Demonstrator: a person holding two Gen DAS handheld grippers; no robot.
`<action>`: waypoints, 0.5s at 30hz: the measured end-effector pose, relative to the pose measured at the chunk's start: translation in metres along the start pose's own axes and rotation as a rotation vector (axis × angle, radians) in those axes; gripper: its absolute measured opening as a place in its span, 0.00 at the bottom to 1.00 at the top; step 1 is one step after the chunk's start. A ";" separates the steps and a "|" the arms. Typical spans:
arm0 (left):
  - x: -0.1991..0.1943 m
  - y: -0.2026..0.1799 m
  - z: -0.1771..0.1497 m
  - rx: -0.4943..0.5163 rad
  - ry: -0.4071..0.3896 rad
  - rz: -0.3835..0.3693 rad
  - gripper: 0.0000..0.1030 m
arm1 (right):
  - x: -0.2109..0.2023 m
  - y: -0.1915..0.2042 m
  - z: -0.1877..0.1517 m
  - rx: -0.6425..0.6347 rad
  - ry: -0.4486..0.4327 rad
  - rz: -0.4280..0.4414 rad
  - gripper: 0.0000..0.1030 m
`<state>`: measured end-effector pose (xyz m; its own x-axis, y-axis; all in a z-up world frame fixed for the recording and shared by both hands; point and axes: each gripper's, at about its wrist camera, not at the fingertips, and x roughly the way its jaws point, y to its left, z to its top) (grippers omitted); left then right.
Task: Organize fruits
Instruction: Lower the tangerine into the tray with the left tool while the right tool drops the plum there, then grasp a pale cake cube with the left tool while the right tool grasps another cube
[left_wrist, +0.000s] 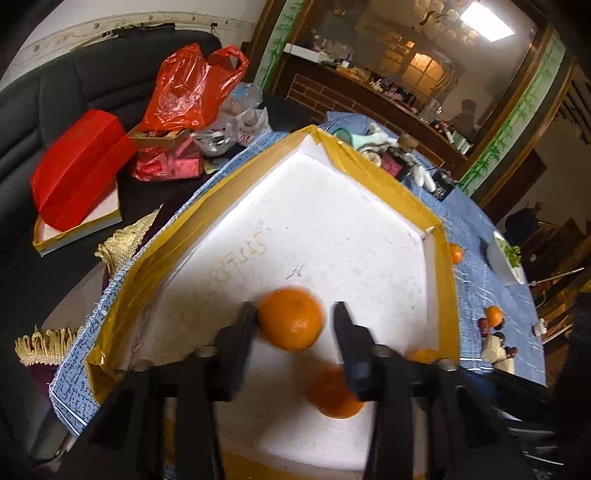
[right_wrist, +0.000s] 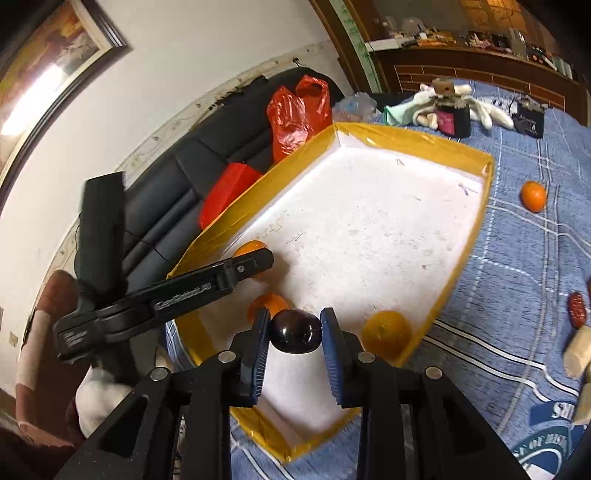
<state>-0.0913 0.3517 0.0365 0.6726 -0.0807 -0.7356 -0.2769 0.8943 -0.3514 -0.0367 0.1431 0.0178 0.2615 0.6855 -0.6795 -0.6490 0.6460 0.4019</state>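
Nearest, between the blue pads of the right hand-held gripper (right_wrist: 293, 332): a dark, glossy, round plum-like fruit (right_wrist: 294, 331), touching the left pad, a sliver of gap at the right one, so clamped or just being let go, cannot tell which. Hanging over the near end of the shallow white foam tray with yellow-taped rim (right_wrist: 373, 130), so dead ahead and below lies bare tray floor for the drop.

In the left wrist view, left hand-held gripper (left_wrist: 293, 317) spread apart, a round, blurred orange mandarin (left_wrist: 290, 319) against its left finger only, loose over the tray floor.

Further in, resting on the foam: a second mandarin (left_wrist: 334, 395) and a third in the near right corner (right_wrist: 387, 332).

Beyond the rim, on the blue checked tablecloth (right_wrist: 524, 266) of the table, one stray mandarin (right_wrist: 533, 196), nearer the right side.
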 end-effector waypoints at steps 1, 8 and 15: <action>-0.005 -0.002 0.000 0.005 -0.019 -0.004 0.61 | 0.003 0.000 0.001 0.003 0.003 -0.005 0.39; -0.026 -0.001 0.000 -0.025 -0.057 -0.039 0.69 | -0.024 0.003 0.001 -0.015 -0.084 -0.083 0.55; -0.043 -0.011 -0.007 -0.026 -0.083 -0.050 0.70 | -0.031 -0.009 -0.023 0.029 -0.047 -0.231 0.55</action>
<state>-0.1220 0.3425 0.0676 0.7403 -0.0867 -0.6666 -0.2589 0.8784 -0.4018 -0.0549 0.1087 0.0211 0.4341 0.5333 -0.7261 -0.5477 0.7961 0.2572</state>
